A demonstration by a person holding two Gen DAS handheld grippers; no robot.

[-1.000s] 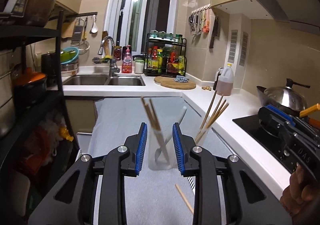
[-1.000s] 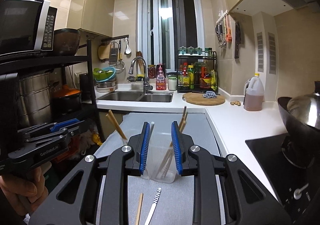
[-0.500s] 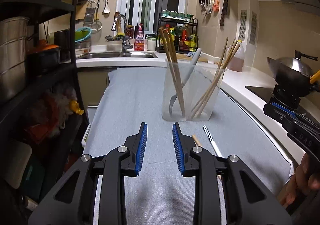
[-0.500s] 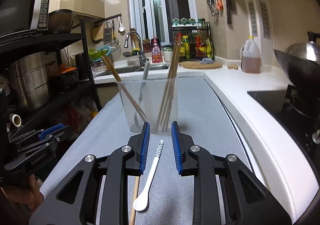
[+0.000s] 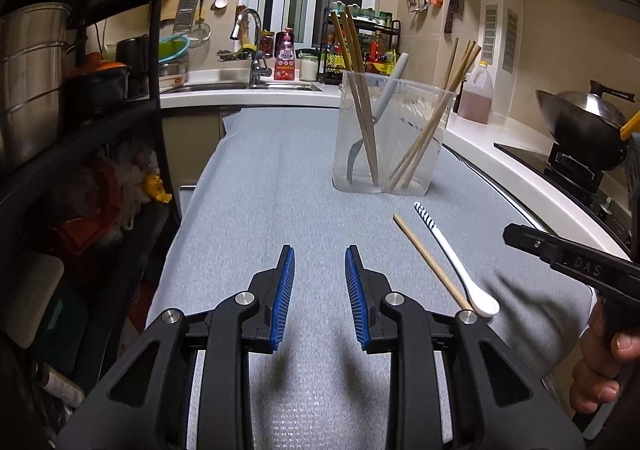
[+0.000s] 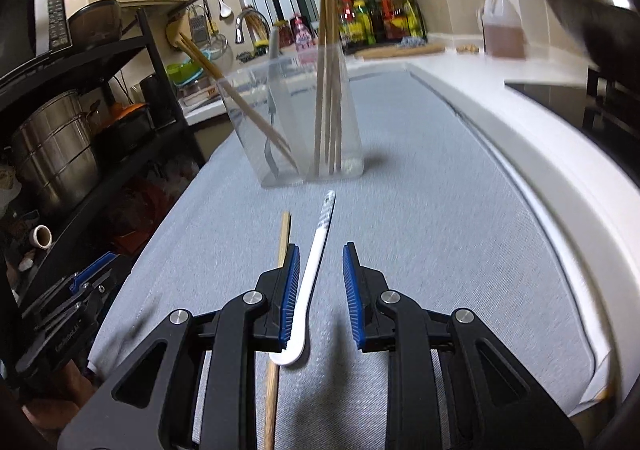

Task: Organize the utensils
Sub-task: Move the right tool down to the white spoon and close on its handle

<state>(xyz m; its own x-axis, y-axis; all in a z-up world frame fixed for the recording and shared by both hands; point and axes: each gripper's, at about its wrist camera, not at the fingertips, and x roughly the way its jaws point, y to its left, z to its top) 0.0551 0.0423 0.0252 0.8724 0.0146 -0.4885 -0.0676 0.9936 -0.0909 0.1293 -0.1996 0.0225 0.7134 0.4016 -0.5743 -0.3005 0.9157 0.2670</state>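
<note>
Firstly, in the left wrist view, the left gripper is seen low over the grey cloth, its jaws narrowly apart and with nothing between them. Ahead of the jaws and a little to their right stands the clear holder, where several chopsticks and a fork are already placed. To the right of the jaws, a loose chopstick and a white spoon are lying side by side on the cloth.

In the right wrist view, the right gripper is held just above the same spoon. Its jaws are narrowly apart too; the handle runs between them, close by the left pad, but no grip is seen yet. The chopstick lies just outside the left jaw, and the holder is straight ahead.

It is judged that most of the task is done: only these two pieces are left to be put in.
</note>
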